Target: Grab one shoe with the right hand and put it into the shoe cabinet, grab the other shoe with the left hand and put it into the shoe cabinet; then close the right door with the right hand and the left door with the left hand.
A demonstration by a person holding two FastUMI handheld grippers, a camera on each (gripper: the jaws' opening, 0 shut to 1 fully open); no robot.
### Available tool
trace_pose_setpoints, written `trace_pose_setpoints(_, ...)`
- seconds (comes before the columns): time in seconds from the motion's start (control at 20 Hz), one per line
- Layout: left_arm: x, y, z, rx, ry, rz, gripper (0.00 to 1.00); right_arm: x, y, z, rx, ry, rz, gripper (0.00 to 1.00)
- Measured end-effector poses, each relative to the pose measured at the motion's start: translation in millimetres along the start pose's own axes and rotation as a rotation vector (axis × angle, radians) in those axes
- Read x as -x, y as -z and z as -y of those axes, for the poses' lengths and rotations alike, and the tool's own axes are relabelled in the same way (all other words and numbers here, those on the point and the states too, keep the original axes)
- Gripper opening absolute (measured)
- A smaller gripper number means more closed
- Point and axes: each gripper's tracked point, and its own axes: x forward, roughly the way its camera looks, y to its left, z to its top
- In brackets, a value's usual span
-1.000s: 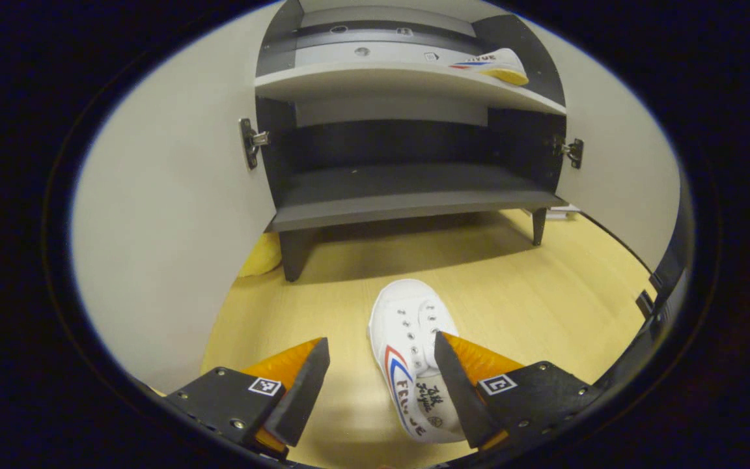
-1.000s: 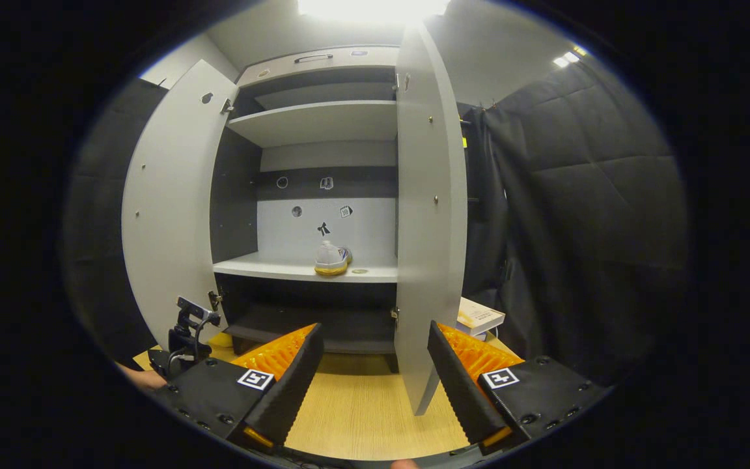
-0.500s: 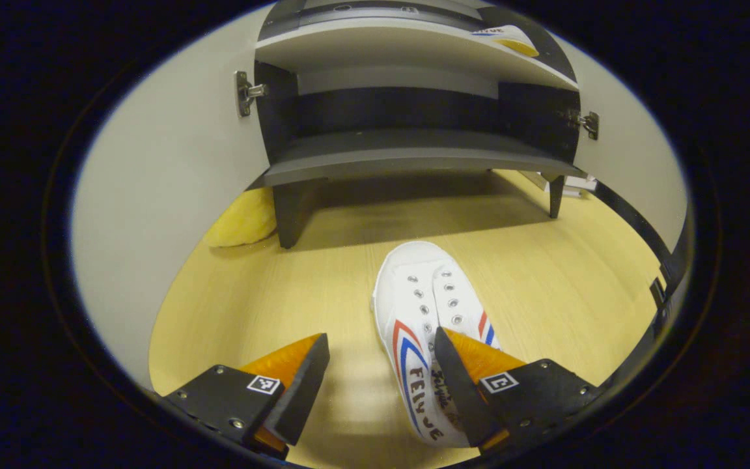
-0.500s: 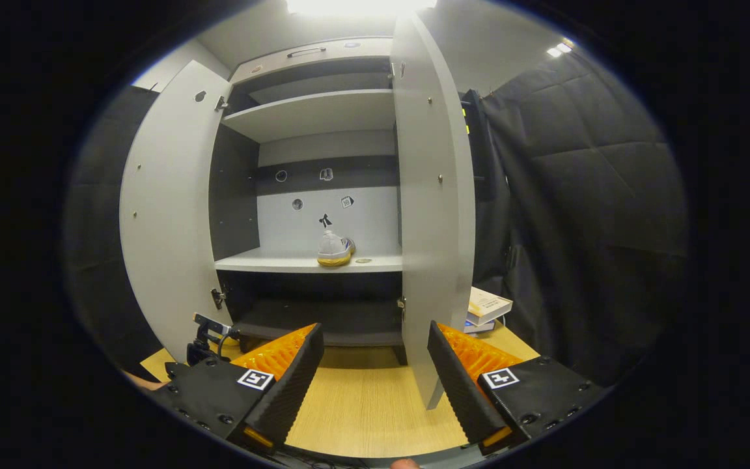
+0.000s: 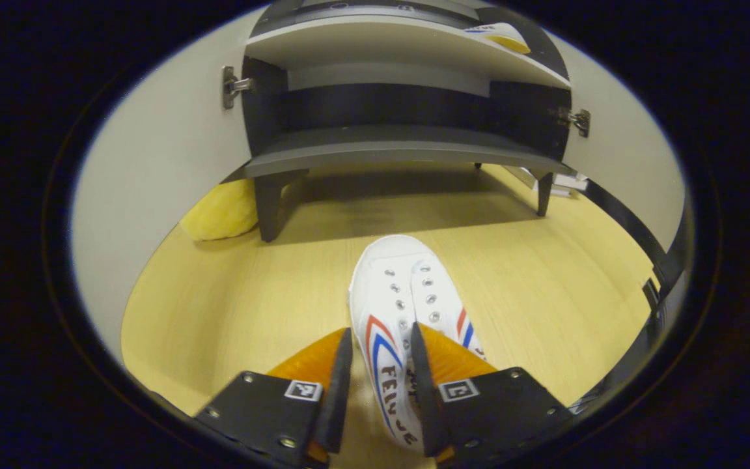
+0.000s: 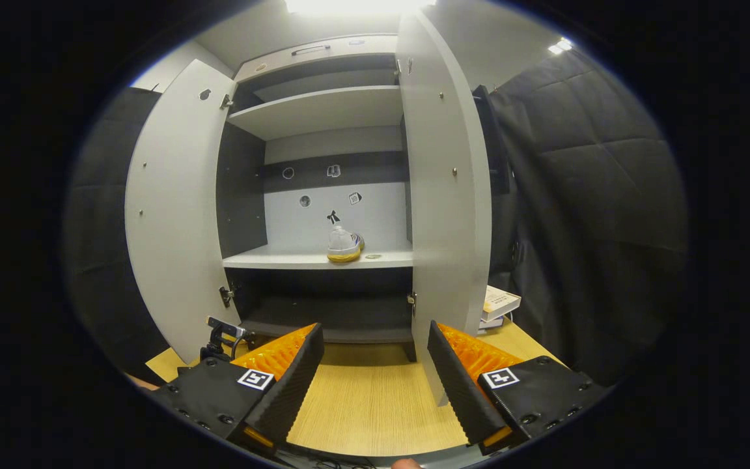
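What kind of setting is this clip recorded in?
Probably a staged booth mocked up as a home entryway: an open shoe cabinet on a wood-look floor, a white shoe lying there, black cloth as wall.

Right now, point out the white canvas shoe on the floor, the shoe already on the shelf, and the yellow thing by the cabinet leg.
white canvas shoe on the floor (image 5: pixel 396 286), left gripper view, toe cap.
white shoe on the shelf (image 6: pixel 344 244), right gripper view, heel.
yellow soft object (image 5: pixel 220 212), left gripper view, its middle.

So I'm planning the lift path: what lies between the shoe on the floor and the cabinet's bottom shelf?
Bare wooden floor, in the left gripper view. The shoe sits between the left gripper fingers; the bottom shelf is beyond.
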Motion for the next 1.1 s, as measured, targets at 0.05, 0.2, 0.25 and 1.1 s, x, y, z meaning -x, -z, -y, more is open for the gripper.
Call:
trace_pose_setpoints(0.05,-0.8,0.4,-2.5,-0.021,-0.026,-0.003,0.40,0.3,-0.7,0.4,0.001,-0.001,0.002,1.00)
trace_pose_setpoints(0.2,0.3,-0.8,-7.7,0.002,-0.065,-0.007,0.16,1.4,-3.3,0.5,0.003,-0.002,0.010,1.00)
trace_pose_setpoints(0.25,6.9,-2.3,-10.4,0.025,-0.059,0.000,0.16,1.8,-2.6,0.9,0.004,-0.003,0.009,1.00)
trace_pose_setpoints(1.1,34.2,-64.4,-8.8,0.072,-0.006,0.106,0.01,9.9,-8.6,0.8,0.009,-0.029,0.032,1.00)
